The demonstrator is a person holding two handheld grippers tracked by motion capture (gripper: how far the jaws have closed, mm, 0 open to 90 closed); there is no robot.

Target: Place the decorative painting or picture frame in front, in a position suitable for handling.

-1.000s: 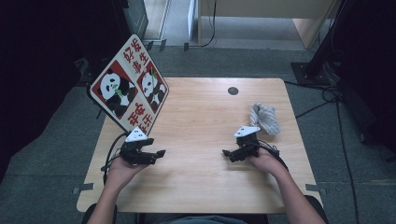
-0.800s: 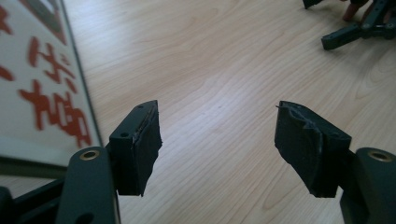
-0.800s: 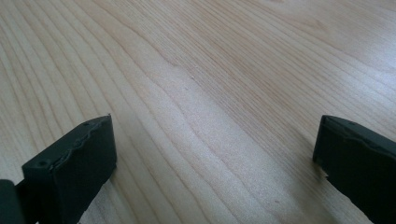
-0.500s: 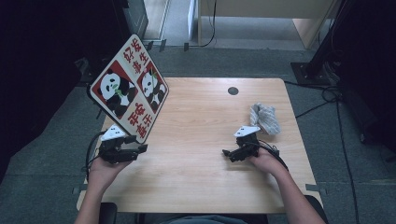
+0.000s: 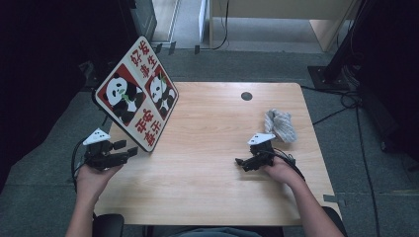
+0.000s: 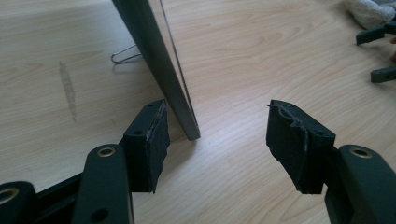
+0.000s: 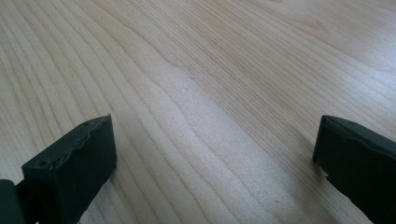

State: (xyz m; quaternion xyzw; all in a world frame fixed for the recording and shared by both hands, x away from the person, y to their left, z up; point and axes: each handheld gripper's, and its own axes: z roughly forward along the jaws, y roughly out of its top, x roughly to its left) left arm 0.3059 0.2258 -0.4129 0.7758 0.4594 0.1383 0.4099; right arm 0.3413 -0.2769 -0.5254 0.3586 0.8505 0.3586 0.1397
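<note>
The work in hand looks like a reach for the panda sign, which stands tilted at the back left corner of the table, propped on a wire stand. The left gripper sits just beside the sign's near bottom corner; its jaws have just been closing yet remain apart, and in the left gripper view that corner lies between them, nearer the left pad, with no pad pressing on it as far as I can judge. The next move probably calls for nudging the gripper forward so the thin edge sits squarely between the pads, then closing on it without tipping the sign off its stand. The right gripper rests well to the right of the sign, fingers wide apart over bare wood, holding nothing. A grey cloth lies farther right of the sign. The stand is mostly hidden behind the sign, and the sign's printed face is cut off in the left gripper view.
</note>
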